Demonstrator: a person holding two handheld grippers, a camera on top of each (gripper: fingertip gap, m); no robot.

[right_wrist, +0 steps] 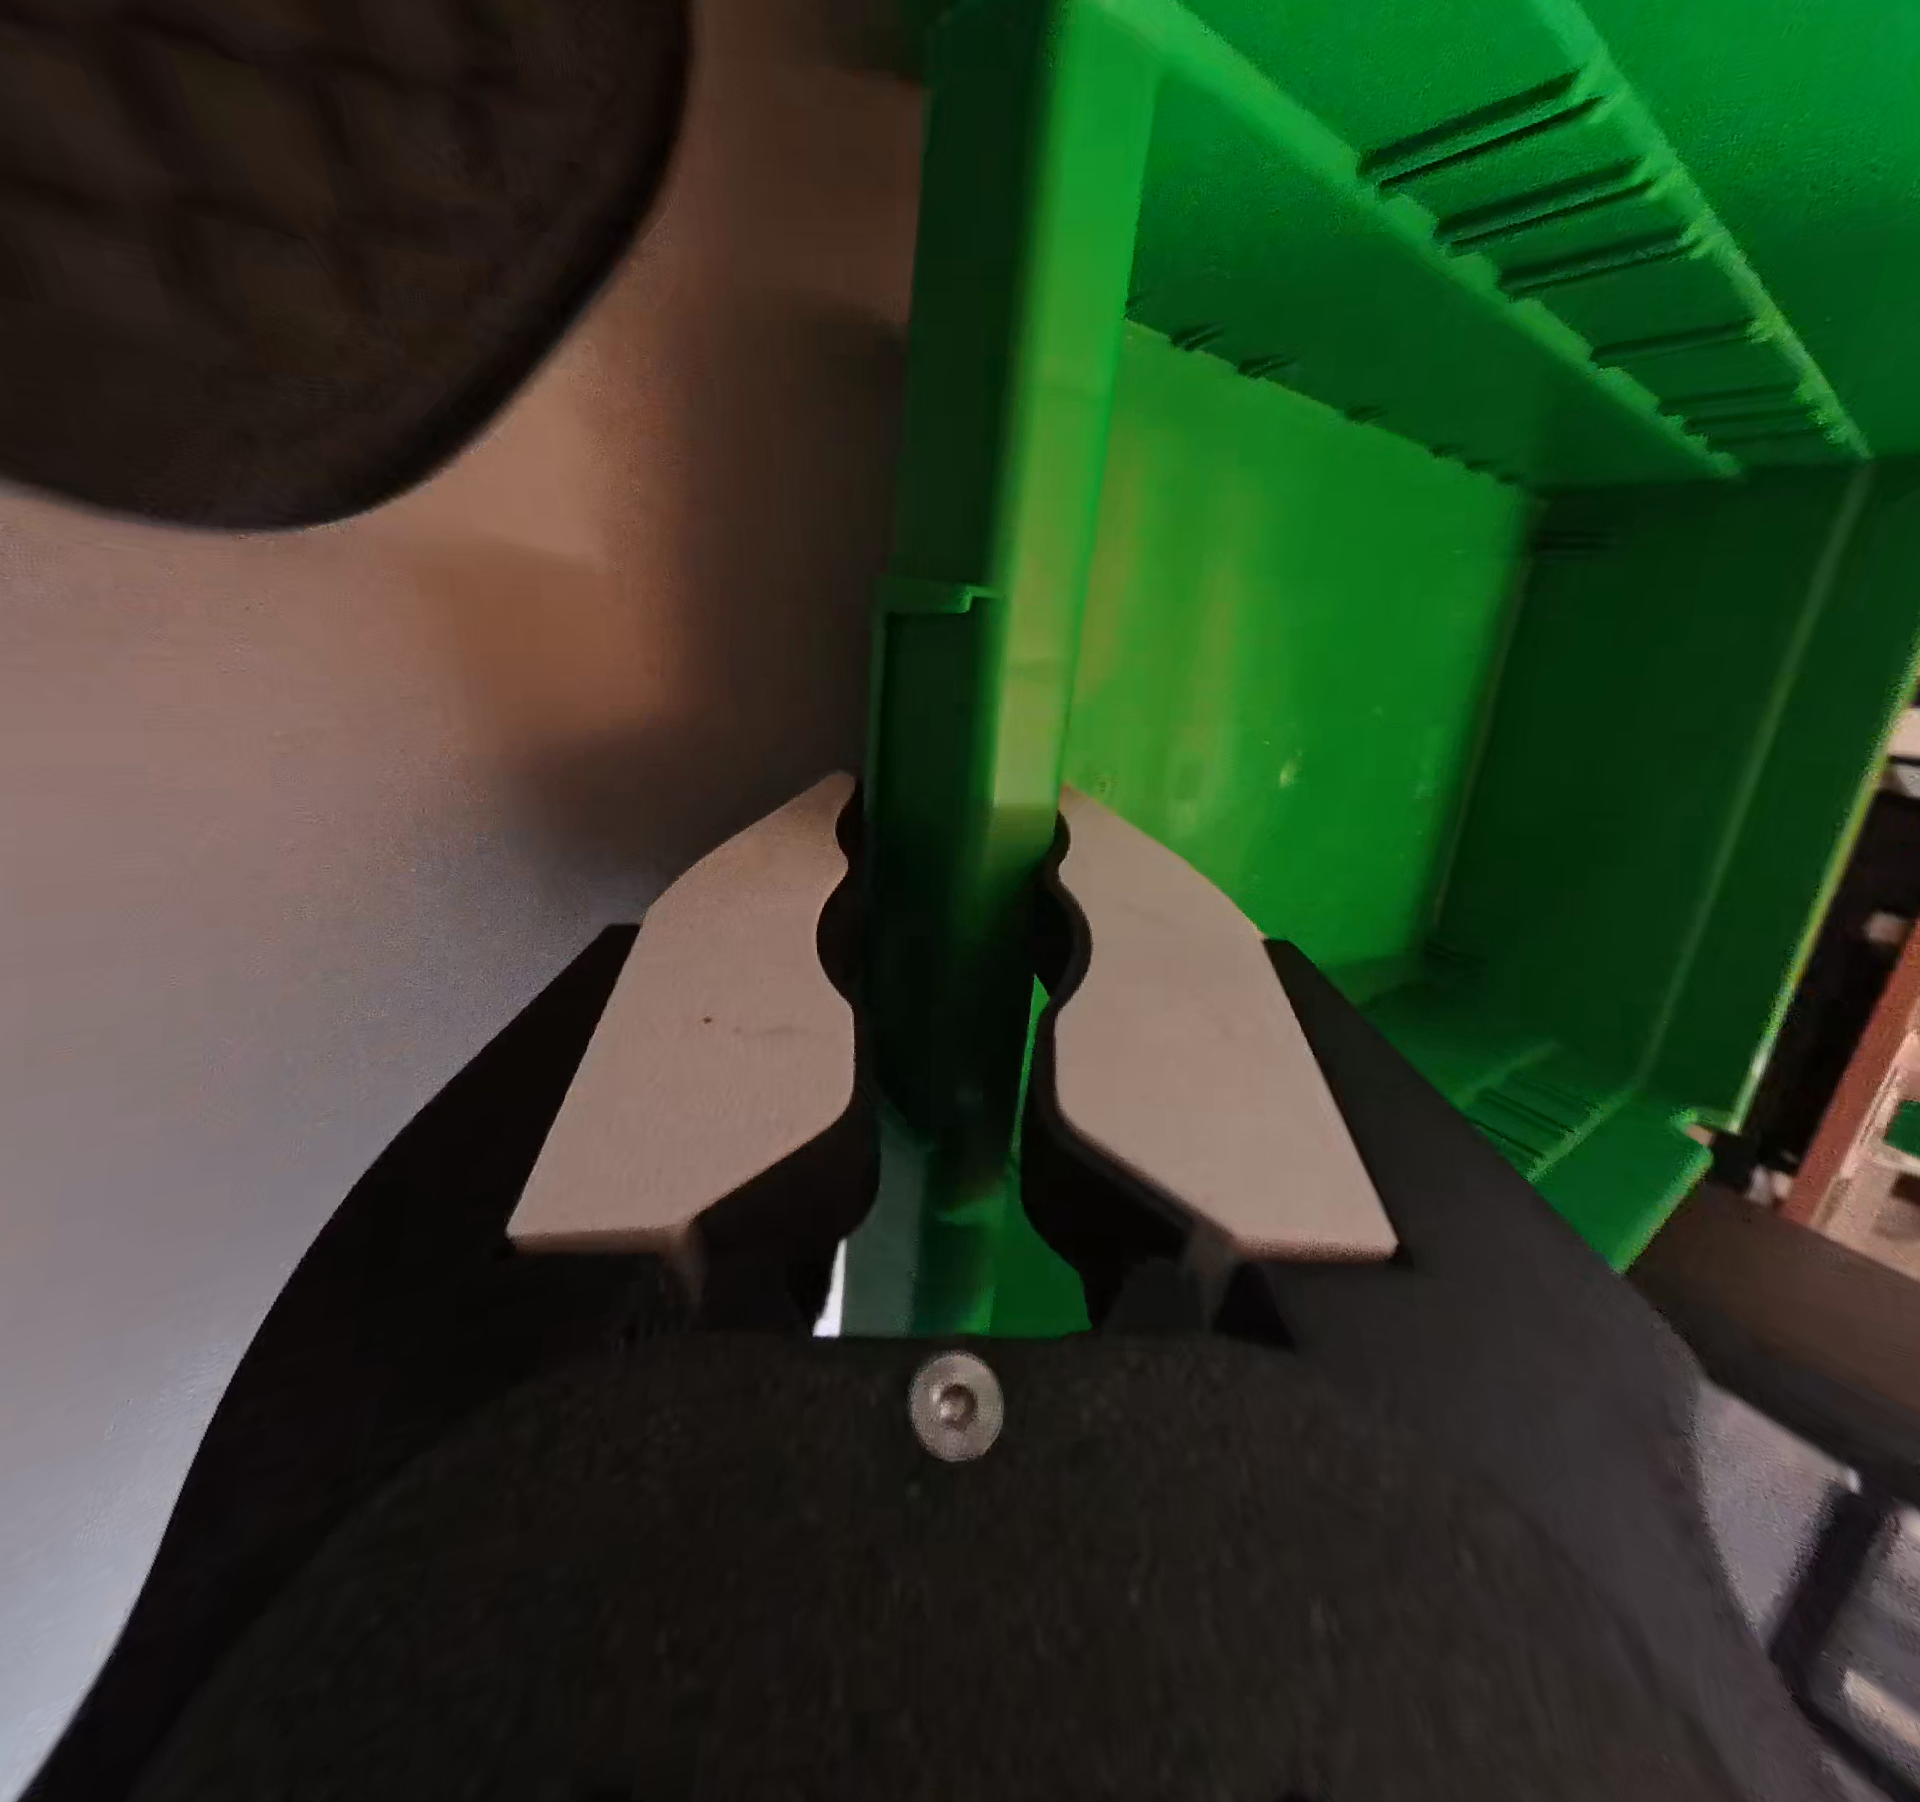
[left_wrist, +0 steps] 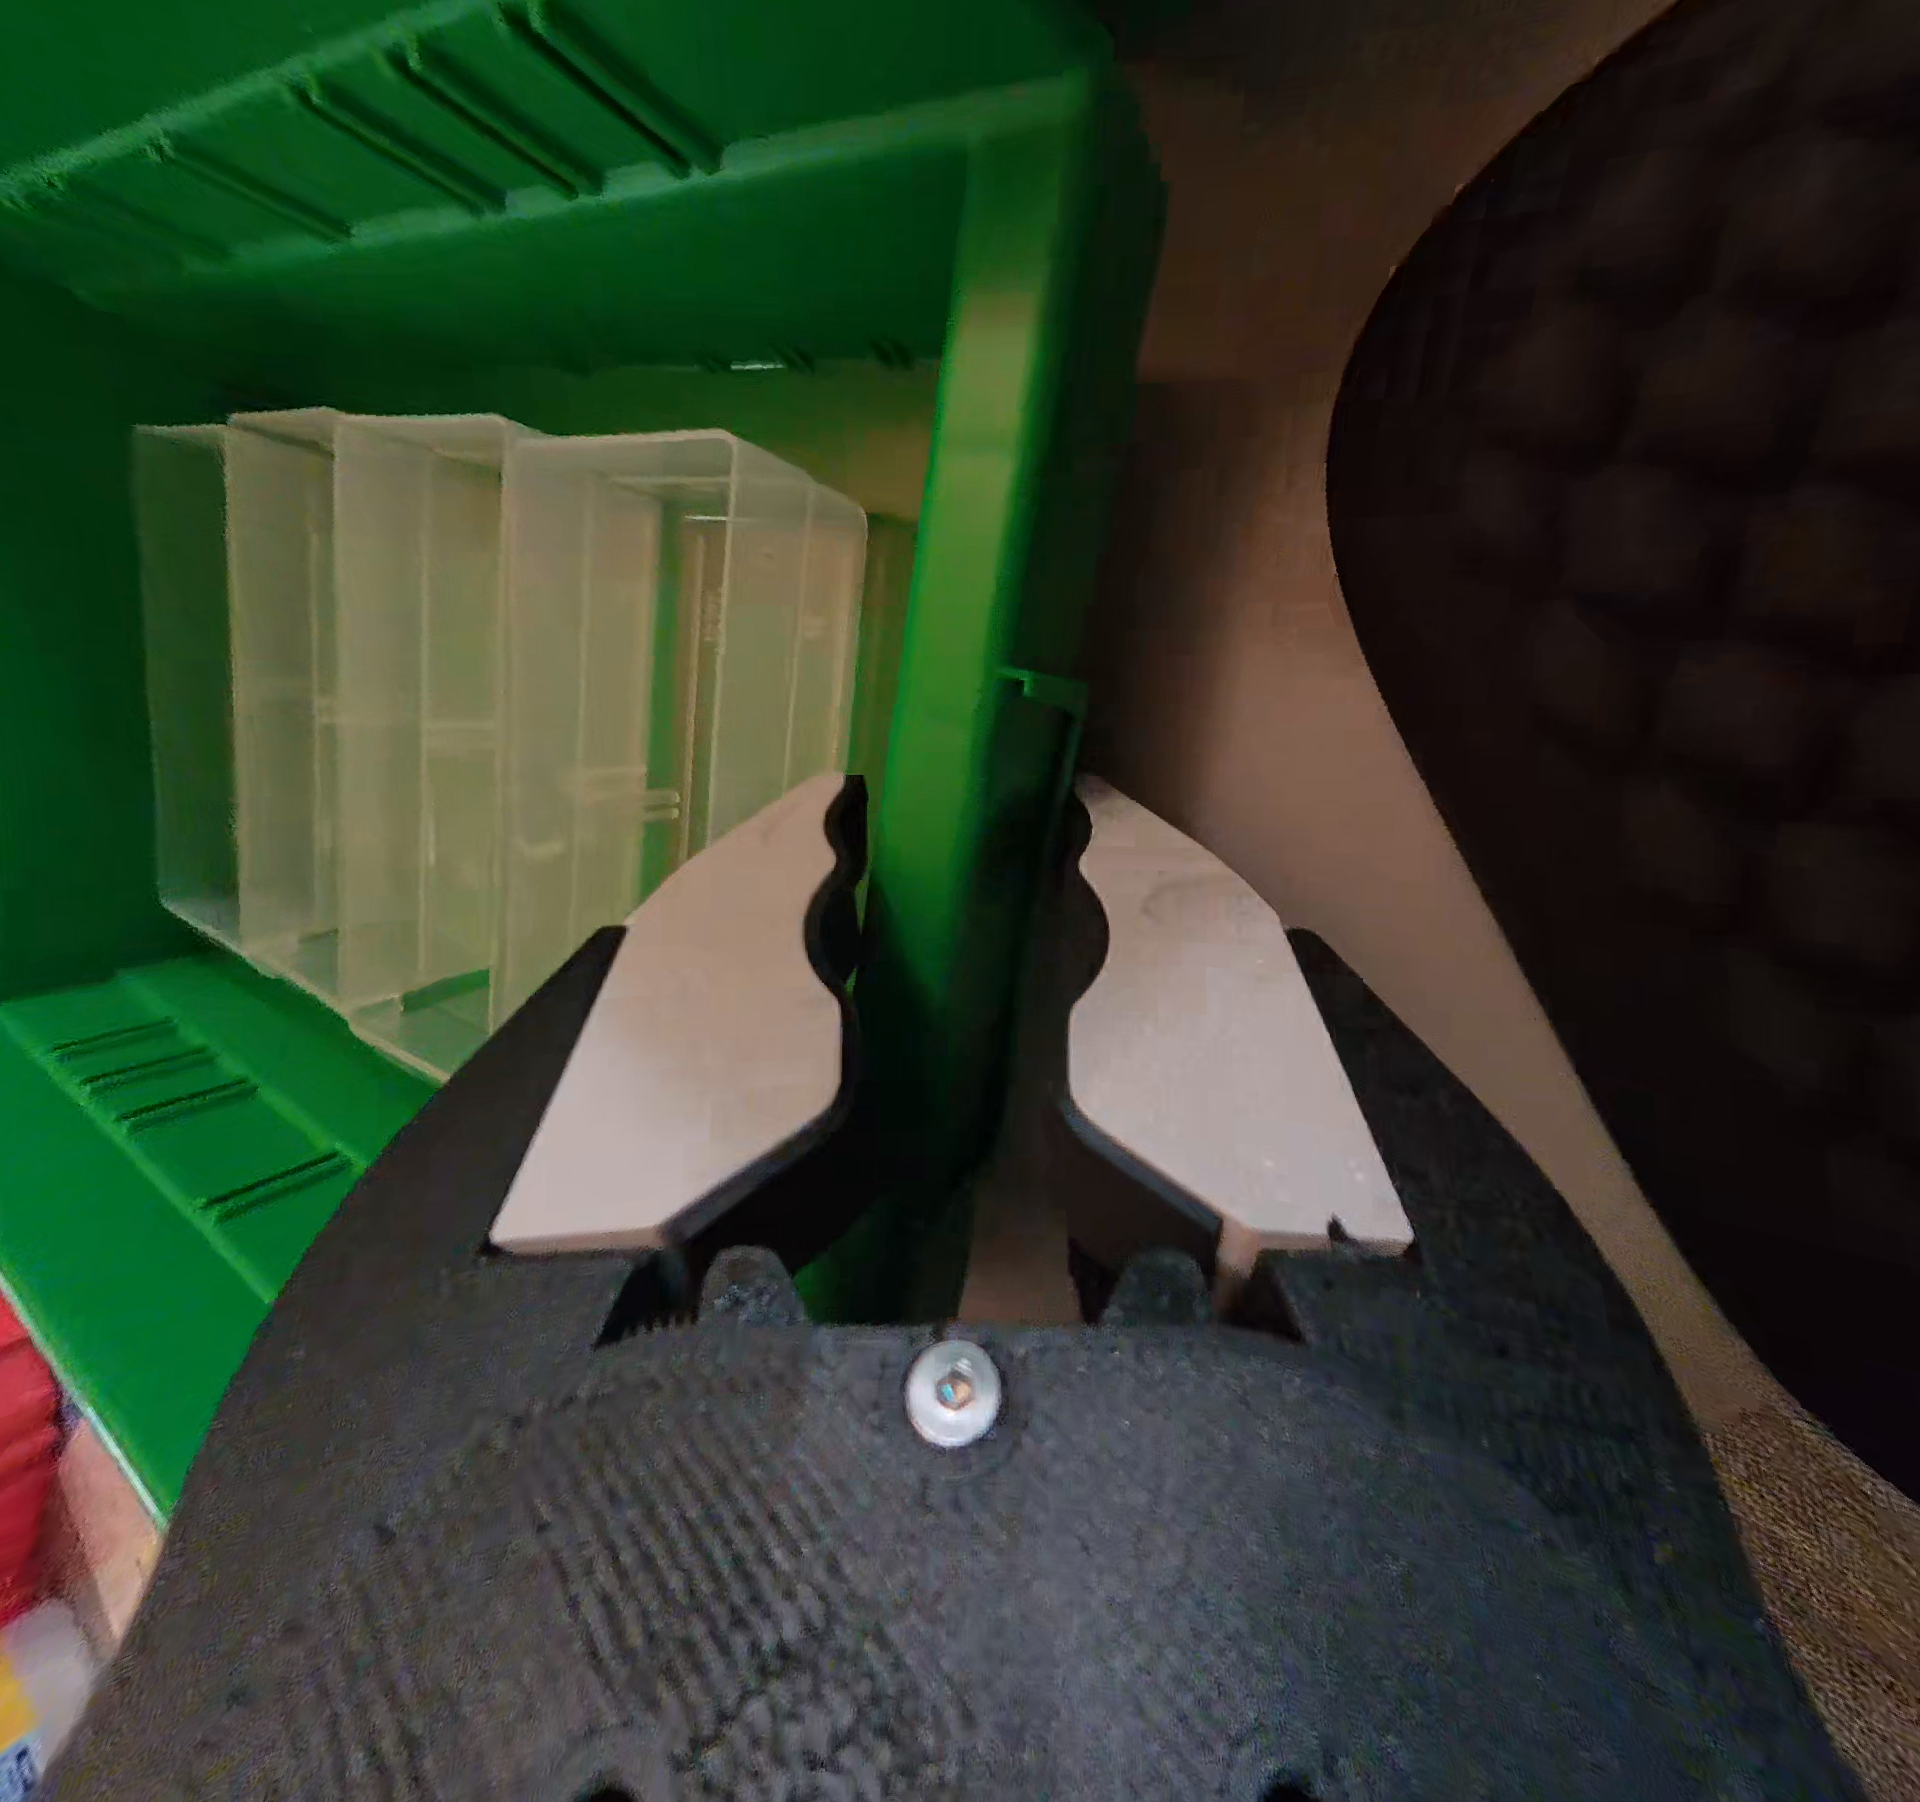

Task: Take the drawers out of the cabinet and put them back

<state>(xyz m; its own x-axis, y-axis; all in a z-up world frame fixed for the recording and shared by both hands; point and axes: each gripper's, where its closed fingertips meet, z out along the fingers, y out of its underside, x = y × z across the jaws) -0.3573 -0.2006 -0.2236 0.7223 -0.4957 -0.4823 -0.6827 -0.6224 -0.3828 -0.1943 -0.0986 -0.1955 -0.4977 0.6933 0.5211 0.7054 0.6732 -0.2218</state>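
Both claws grip the green drawer by its side walls, one per side, prob. so it stays level while carried w/ two hands. Left claw [left_wrist: 961, 807] is narrow, jaws straddling the drawer [left_wrist: 416, 225] wall; the left finger sits against it, the right one looks just beside it, so contact there is unclear. Right claw [right_wrist: 956, 802] is clamped tight on the opposite wall of the drawer [right_wrist: 1351, 609], pads pressed on both faces.

Drawer seems held up in the air, tipped toward the cams; no cabinet in view, so I judge it's out. Bright green plastic, ribbed slots along the inner walls. A clear insert [left_wrist: 499, 713] w/ several compartments sits inside at one end; the other end is bare.
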